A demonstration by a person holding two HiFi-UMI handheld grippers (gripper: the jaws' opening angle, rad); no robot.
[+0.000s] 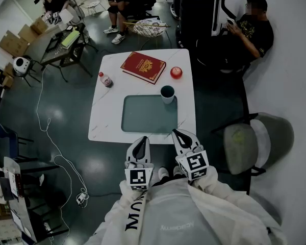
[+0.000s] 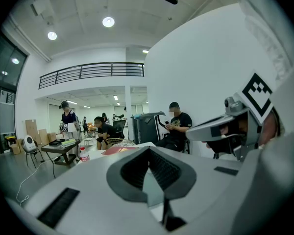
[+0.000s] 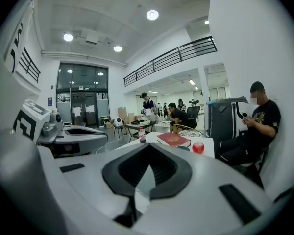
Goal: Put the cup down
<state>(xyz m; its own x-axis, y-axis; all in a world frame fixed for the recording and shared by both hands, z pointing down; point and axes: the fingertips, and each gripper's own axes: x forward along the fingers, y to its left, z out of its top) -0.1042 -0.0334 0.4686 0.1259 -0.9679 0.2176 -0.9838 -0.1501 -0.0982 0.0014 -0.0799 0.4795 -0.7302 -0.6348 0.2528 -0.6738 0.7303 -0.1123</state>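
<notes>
A dark teal cup (image 1: 167, 94) stands upright on the white table (image 1: 106, 122), at the far right corner of a grey-green mat (image 1: 143, 117). No gripper touches it. My left gripper (image 1: 142, 141) and right gripper (image 1: 181, 135) hang side by side close to my body, just short of the table's near edge. Both are shut with nothing between their jaws. In the left gripper view the left gripper (image 2: 148, 155) points level over the table. In the right gripper view the right gripper (image 3: 148, 153) does the same, and the cup's rim (image 3: 183, 148) shows just past its jaws.
A red book (image 1: 143, 67), a red apple (image 1: 176, 72) and a small bottle (image 1: 105, 79) lie on the table's far half. A grey chair (image 1: 255, 144) stands to the right. A person (image 1: 251, 29) sits beyond the table; others sit at the back, with cables on the floor at left.
</notes>
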